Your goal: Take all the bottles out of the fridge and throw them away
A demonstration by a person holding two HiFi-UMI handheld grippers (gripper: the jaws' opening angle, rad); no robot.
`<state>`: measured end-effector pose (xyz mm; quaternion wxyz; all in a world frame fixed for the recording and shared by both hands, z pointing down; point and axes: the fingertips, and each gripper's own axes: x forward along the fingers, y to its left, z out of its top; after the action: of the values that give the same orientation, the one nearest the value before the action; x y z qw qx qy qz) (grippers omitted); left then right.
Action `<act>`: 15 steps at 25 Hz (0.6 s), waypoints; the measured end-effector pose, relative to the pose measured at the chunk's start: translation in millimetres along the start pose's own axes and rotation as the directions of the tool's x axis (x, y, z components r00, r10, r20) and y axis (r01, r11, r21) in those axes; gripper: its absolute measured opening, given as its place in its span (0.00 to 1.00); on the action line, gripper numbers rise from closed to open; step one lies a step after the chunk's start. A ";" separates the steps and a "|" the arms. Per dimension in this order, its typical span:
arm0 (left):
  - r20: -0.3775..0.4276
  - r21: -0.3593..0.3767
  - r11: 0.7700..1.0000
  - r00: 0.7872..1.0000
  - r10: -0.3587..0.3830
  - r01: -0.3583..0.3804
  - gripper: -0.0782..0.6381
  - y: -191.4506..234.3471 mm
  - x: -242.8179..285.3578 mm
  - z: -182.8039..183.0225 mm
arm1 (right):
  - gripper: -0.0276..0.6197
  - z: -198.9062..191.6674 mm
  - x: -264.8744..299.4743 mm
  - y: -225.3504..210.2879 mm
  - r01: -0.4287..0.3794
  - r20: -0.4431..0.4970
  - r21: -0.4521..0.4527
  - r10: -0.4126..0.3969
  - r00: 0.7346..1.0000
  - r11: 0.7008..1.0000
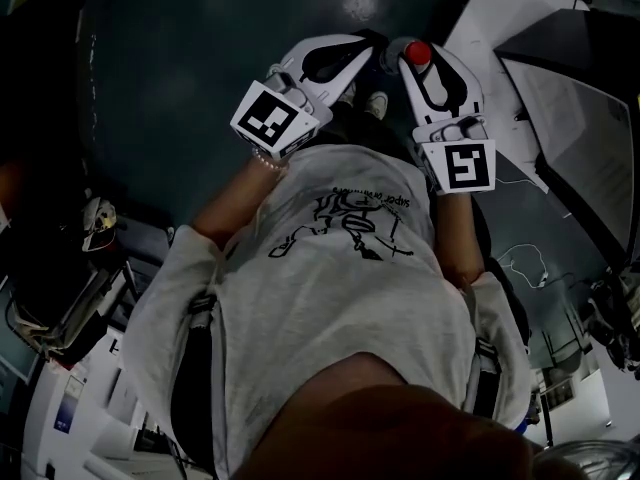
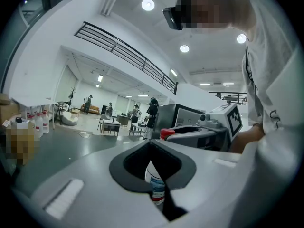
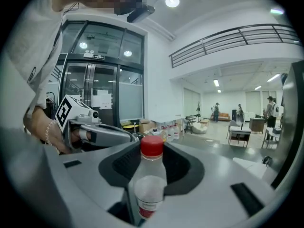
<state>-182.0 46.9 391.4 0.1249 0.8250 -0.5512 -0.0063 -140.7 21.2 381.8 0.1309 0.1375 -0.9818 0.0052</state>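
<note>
Light grey printed T-shirt (image 1: 330, 298) of the person, nearest the head camera, filled the lower frame. Both forearms reached forward from it over a dark floor (image 1: 180, 58).

The white two-jaw right gripper (image 1: 418, 63) was closed on a clear plastic bottle with a red screw cap (image 3: 151, 179), its jaws pressing the body from either side below the shoulder. This bottle's long axis stood upright, crosswise to the jaws, with the cap uppermost.

The white two-jaw left gripper (image 1: 365, 53) was likewise closed on a second clear plastic bottle with a blue-and-red label (image 2: 156, 184). It also ran up and down between the jaws. Its cap was hidden behind the jaw recess, so which end was up could not be told.

The two grippers lay side by side, tips close together, pointing away from the body. Both bottles were thus in hand, carried in the open room.

No waste container showed in any view, so its direction from either gripper could not be judged. With both hands loaded and abreast, neither seemed the nearer. Release would probably require each upright bottle to hang over the container's mouth before the jaws parted.
</note>
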 end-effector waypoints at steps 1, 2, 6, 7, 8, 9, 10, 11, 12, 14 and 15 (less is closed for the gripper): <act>-0.004 -0.003 1.000 1.000 0.001 -0.001 0.12 1.3 0.2 -3.8 | 0.27 -3.2 1.5 0.4 -0.001 0.001 0.004 0.001 1.000 1.000; -0.010 -0.005 1.000 1.000 0.002 -0.002 0.12 2.5 0.2 -7.8 | 0.27 -6.5 2.9 1.0 -0.001 0.002 0.006 0.001 1.000 1.000; -0.027 -0.017 1.000 1.000 0.009 -0.010 0.12 6.9 1.2 -24.2 | 0.27 -21.2 6.5 3.2 0.007 0.003 -0.006 -0.007 1.000 1.000; -0.030 -0.022 1.000 0.999 0.012 -0.012 0.12 8.0 1.1 -28.2 | 0.27 -24.9 7.5 4.2 0.006 0.004 -0.005 -0.006 1.000 1.000; -0.033 -0.027 1.000 0.999 0.015 -0.016 0.12 9.1 0.9 -32.4 | 0.27 -28.5 8.6 5.3 0.004 0.005 -0.001 -0.004 1.000 1.000; -0.037 -0.031 0.999 0.999 0.018 -0.019 0.12 10.2 0.7 -36.6 | 0.27 -32.3 9.8 6.3 0.002 0.006 0.004 -0.003 1.000 1.000; -0.040 -0.033 0.999 0.999 0.020 -0.022 0.12 11.0 0.7 -40.8 | 0.27 -36.6 10.8 7.2 0.001 0.004 0.009 -0.001 1.000 1.000; -0.043 -0.035 0.999 0.999 0.022 -0.023 0.12 11.5 0.8 -45.0 | 0.27 -41.1 11.7 8.0 0.000 0.001 0.015 0.000 1.000 1.000; -0.047 -0.038 0.999 0.999 0.023 -0.025 0.12 11.9 0.8 -49.1 | 0.27 -45.5 12.6 8.8 -0.002 -0.003 0.020 0.002 1.000 1.000; -0.059 -0.042 0.999 0.998 0.024 -0.026 0.12 12.2 0.1 -57.9 | 0.27 -53.0 13.8 10.8 -0.004 -0.006 0.027 0.004 1.000 1.000; -0.066 -0.044 0.999 0.998 0.023 -0.026 0.12 12.0 -0.4 -62.4 | 0.27 -56.4 14.2 11.9 -0.004 -0.006 0.029 0.004 1.000 1.000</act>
<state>-183.8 55.3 454.4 0.1615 0.8148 -0.5567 0.0097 -142.7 31.4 440.2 0.1320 0.1372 -0.9815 0.0201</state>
